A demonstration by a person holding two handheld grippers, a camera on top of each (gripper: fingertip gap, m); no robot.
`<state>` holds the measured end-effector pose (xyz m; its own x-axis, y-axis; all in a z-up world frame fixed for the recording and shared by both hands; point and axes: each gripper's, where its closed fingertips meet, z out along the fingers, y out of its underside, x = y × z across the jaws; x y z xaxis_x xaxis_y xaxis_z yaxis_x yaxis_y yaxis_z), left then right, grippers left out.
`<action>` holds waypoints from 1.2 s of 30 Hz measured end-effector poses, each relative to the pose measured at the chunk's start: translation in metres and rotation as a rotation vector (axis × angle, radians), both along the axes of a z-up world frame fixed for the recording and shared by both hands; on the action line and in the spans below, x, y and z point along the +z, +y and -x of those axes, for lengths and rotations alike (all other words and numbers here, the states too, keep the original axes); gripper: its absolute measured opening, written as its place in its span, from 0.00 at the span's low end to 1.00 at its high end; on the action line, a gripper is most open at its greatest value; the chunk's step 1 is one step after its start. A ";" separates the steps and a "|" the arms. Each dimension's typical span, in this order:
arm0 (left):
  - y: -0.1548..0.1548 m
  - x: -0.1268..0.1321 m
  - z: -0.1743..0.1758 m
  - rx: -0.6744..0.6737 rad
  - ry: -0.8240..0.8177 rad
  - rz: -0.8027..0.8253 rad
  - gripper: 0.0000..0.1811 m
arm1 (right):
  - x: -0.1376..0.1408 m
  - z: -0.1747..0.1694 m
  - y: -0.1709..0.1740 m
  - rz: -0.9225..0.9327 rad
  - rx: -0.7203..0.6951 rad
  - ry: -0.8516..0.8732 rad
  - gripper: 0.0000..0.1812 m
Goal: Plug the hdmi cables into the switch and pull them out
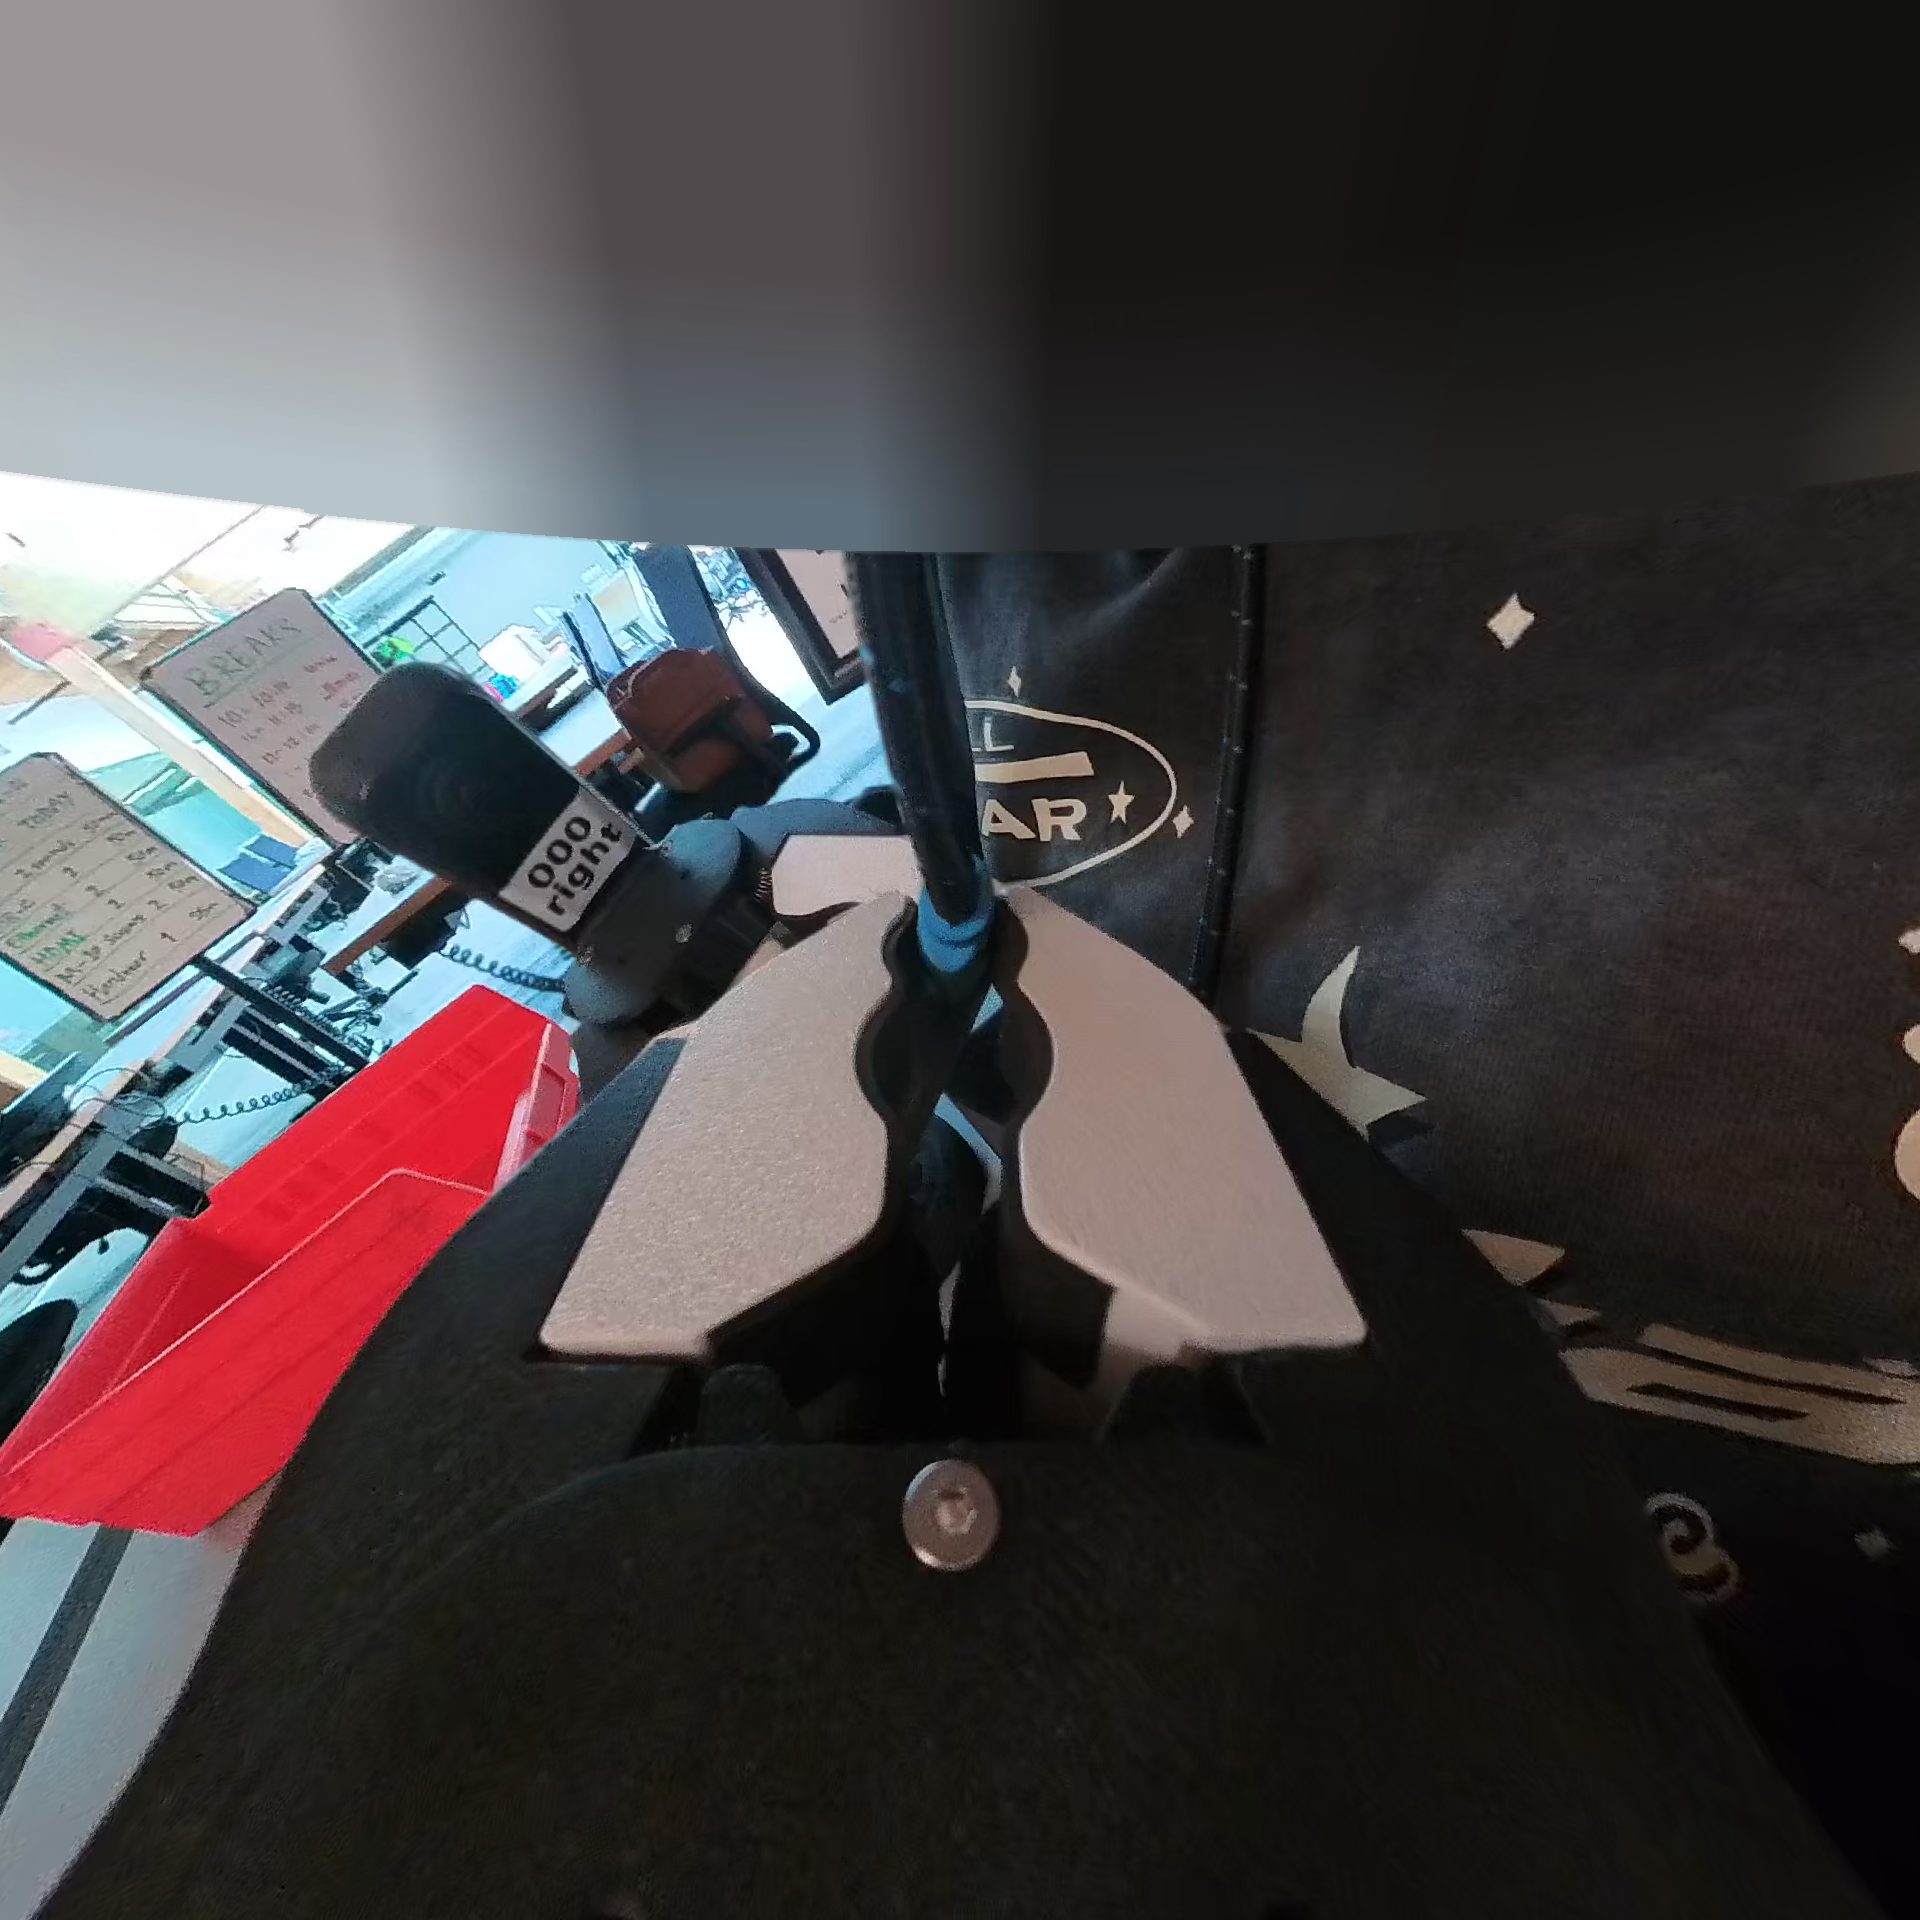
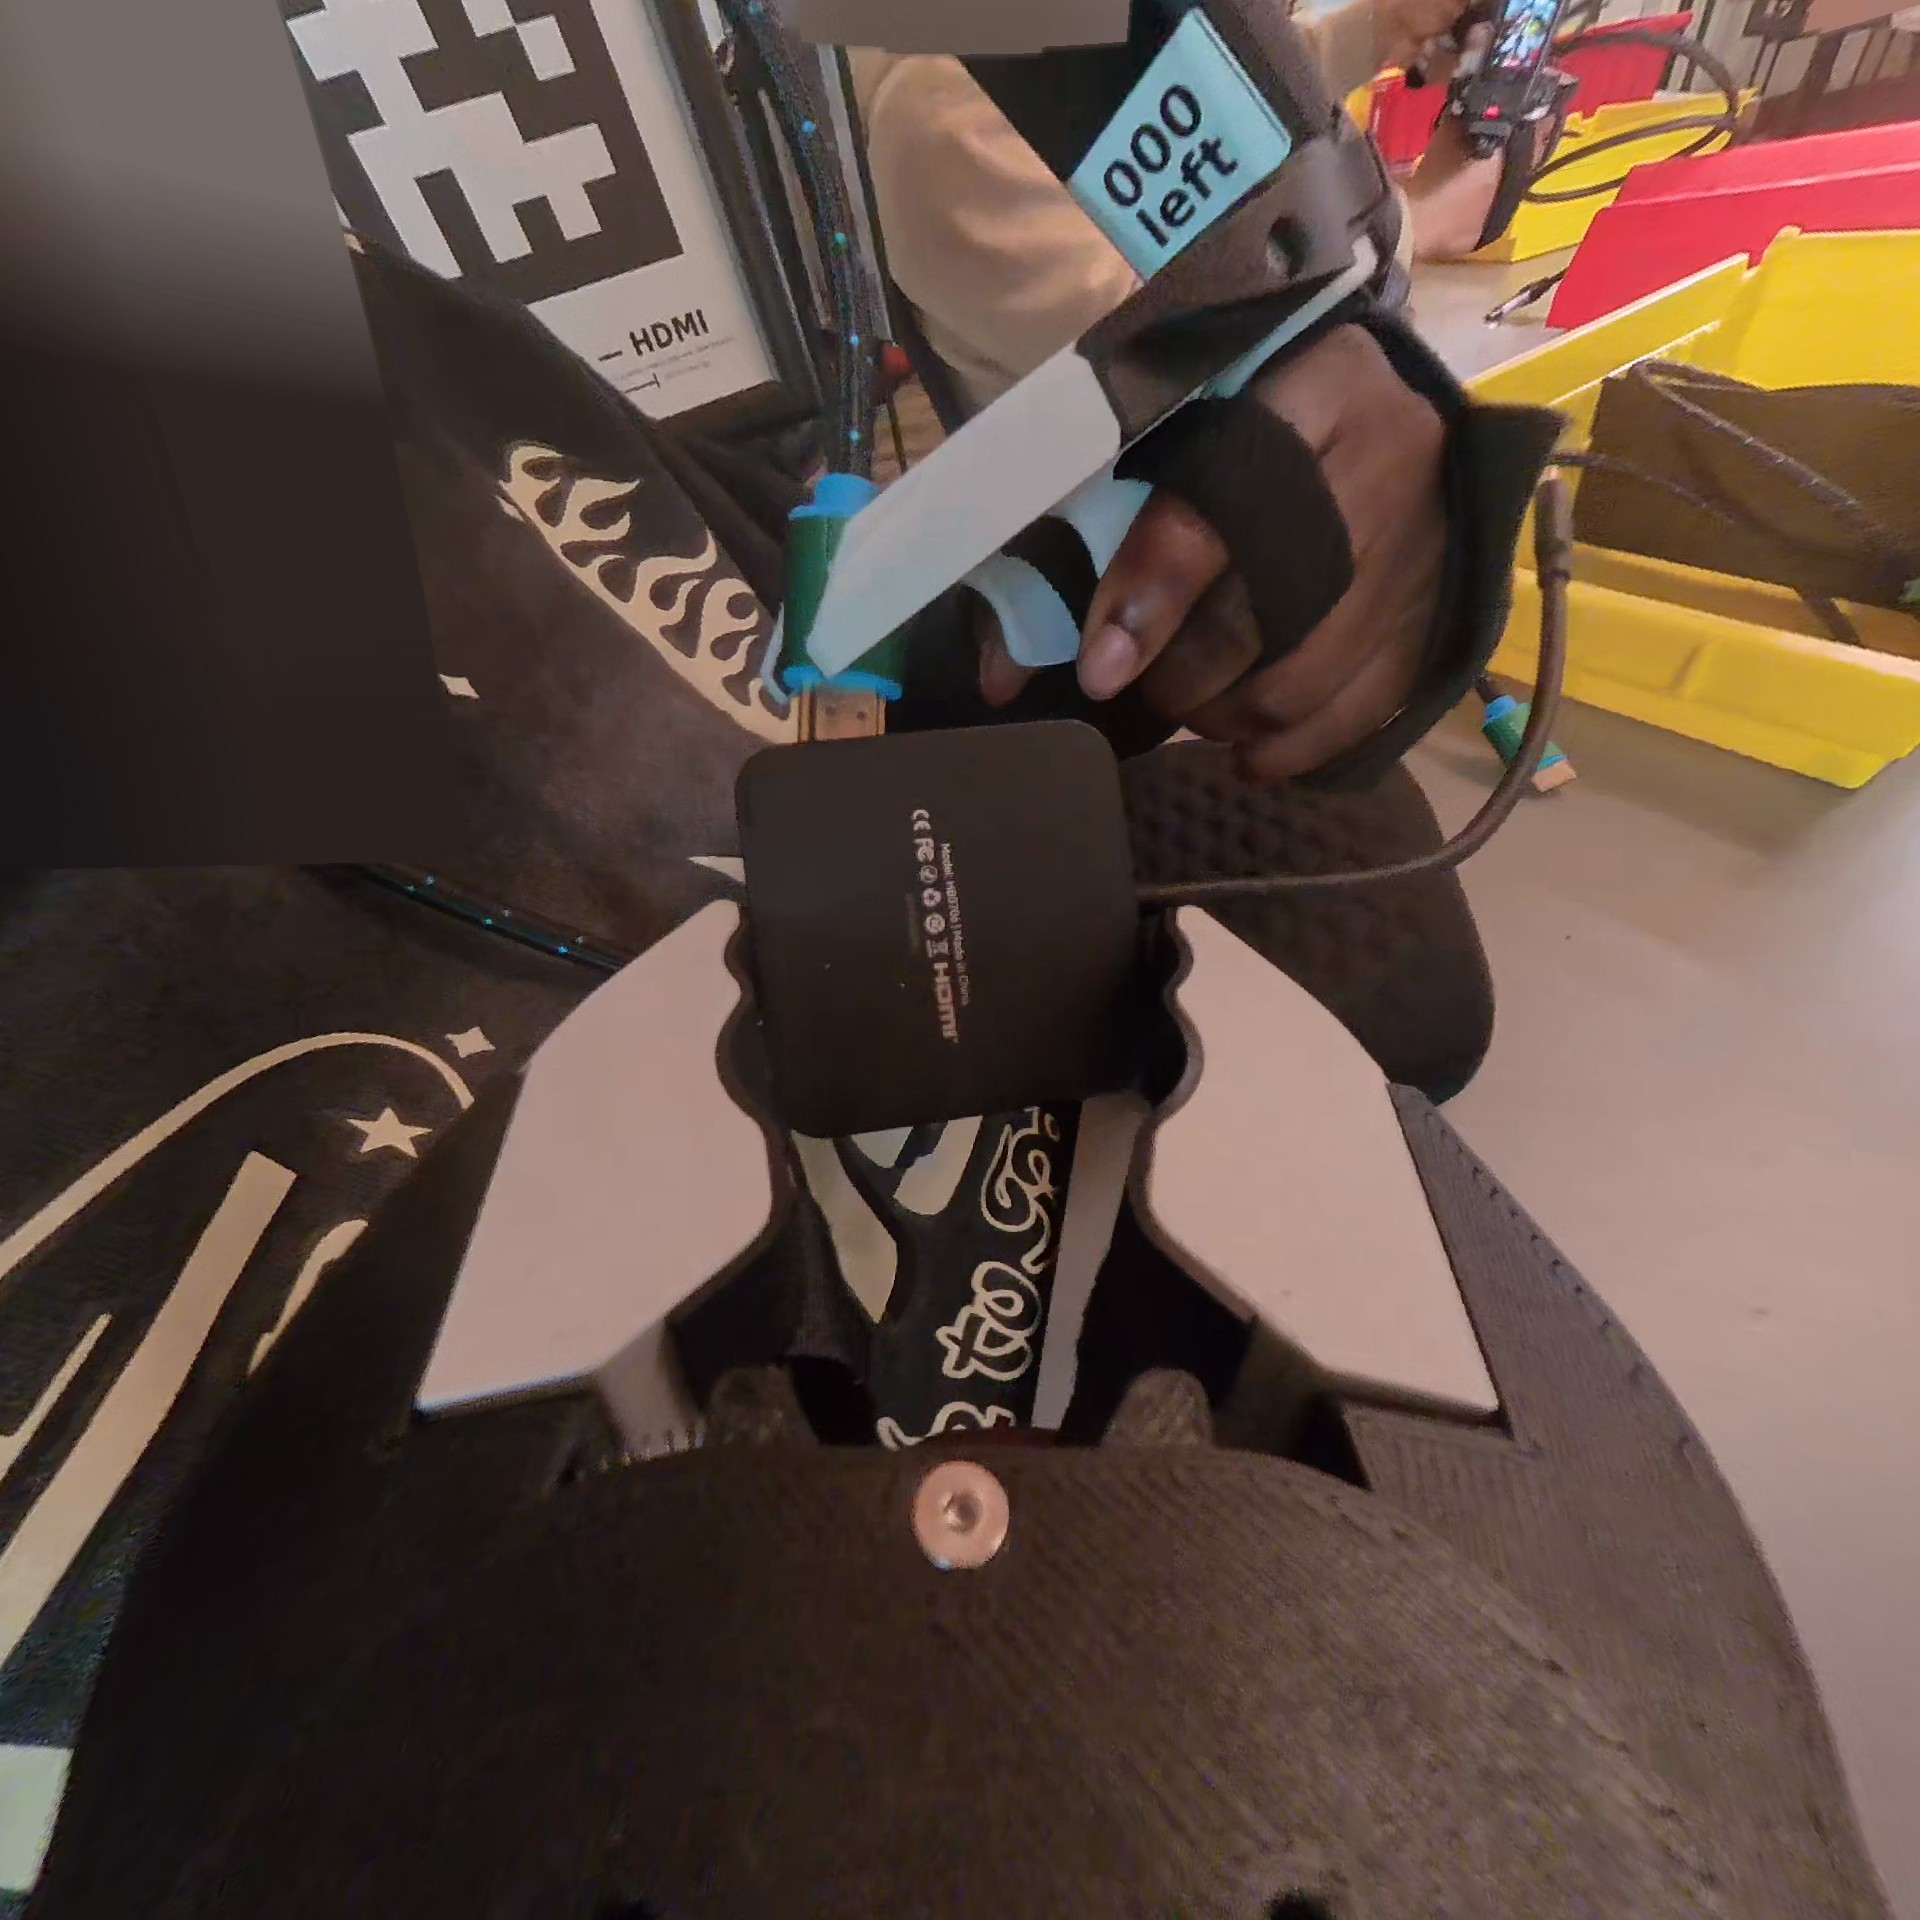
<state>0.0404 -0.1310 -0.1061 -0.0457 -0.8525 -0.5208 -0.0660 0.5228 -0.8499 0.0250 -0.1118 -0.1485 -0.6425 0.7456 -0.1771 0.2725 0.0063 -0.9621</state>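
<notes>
My right gripper [image 2: 951,935] is shut on a black square HDMI switch [image 2: 935,925], gripping its left and right sides. My left gripper [image 1: 951,914] is shut on a braided black HDMI cable [image 1: 914,727] at its blue and green plug end. In the right wrist view the left gripper's white fingers [image 2: 935,520] hold that plug [image 2: 831,592] at the switch's far edge, with its metal tip [image 2: 842,715] touching the switch. A thin cable [image 2: 1351,873] leaves the switch's right side and ends in a second plug [image 2: 1527,743] lying on the table.
Yellow bins [image 2: 1714,644] and red bins [image 2: 1714,208] stand at the right, one holding a black bag [image 2: 1745,468]. A red bin [image 1: 291,1247] is left of the left gripper. A framed marker board [image 2: 499,156] stands behind. A person's dark printed clothing [image 1: 1558,935] is close by.
</notes>
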 end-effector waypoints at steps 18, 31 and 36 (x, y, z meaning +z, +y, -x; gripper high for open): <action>0.008 -0.015 0.004 0.144 0.274 -0.251 0.06 | -0.008 -0.006 0.000 0.089 0.016 -0.106 0.40; 0.010 -0.021 0.001 0.189 0.297 -0.310 0.06 | -0.010 -0.008 0.003 0.040 0.005 -0.087 0.41; 0.014 -0.027 0.000 0.223 0.322 -0.338 0.06 | -0.015 -0.007 0.003 0.108 0.019 -0.077 0.40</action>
<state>0.0400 -0.1169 -0.1333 -0.0855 -0.6463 -0.7583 -0.4379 0.7080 -0.5541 0.0325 -0.1088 -0.1637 -0.6379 0.7073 -0.3047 0.3459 -0.0903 -0.9339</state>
